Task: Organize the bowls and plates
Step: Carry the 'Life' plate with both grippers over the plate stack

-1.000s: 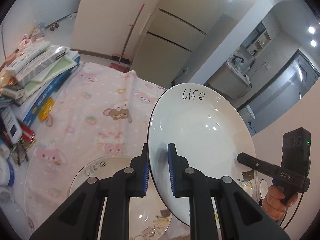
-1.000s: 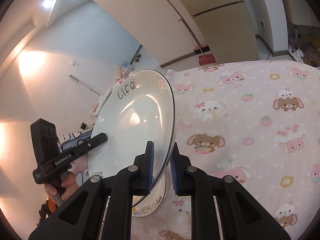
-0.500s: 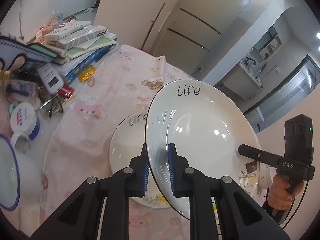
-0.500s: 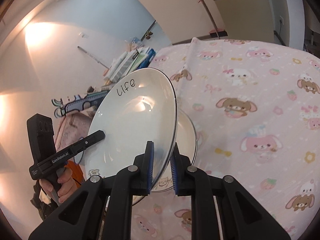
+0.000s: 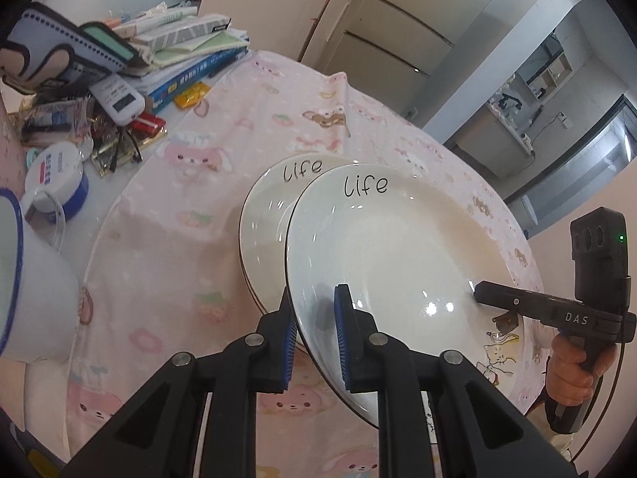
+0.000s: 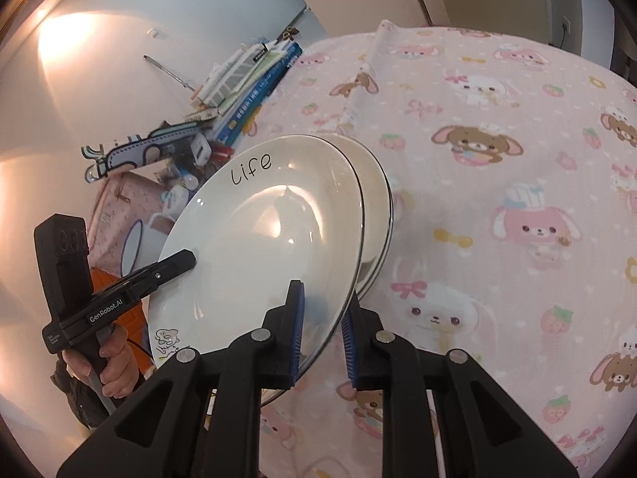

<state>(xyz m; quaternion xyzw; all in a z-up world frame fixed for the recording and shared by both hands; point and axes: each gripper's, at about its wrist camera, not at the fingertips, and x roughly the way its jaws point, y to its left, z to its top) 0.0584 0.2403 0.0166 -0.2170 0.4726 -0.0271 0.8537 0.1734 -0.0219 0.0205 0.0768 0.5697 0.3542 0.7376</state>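
Note:
A white plate marked "life" (image 5: 390, 247) is held between both grippers, tilted, just above a second "life" plate (image 5: 266, 207) that lies on the pink cartoon tablecloth. My left gripper (image 5: 314, 318) is shut on the held plate's near rim. My right gripper (image 6: 323, 314) is shut on the opposite rim of the same plate (image 6: 270, 235). The lower plate (image 6: 376, 207) shows behind it. The right gripper also shows in the left wrist view (image 5: 475, 292), the left gripper in the right wrist view (image 6: 191, 259).
A stack of books and boxes (image 5: 187, 47) and small clutter (image 5: 115, 119) stand at the table's far left. A white mug with a blue rim (image 5: 28, 279) is close at the left. The pink tablecloth (image 6: 497, 159) spreads to the right.
The held plate has come down and forward over the plate on the table. Both grippers stayed shut on it.

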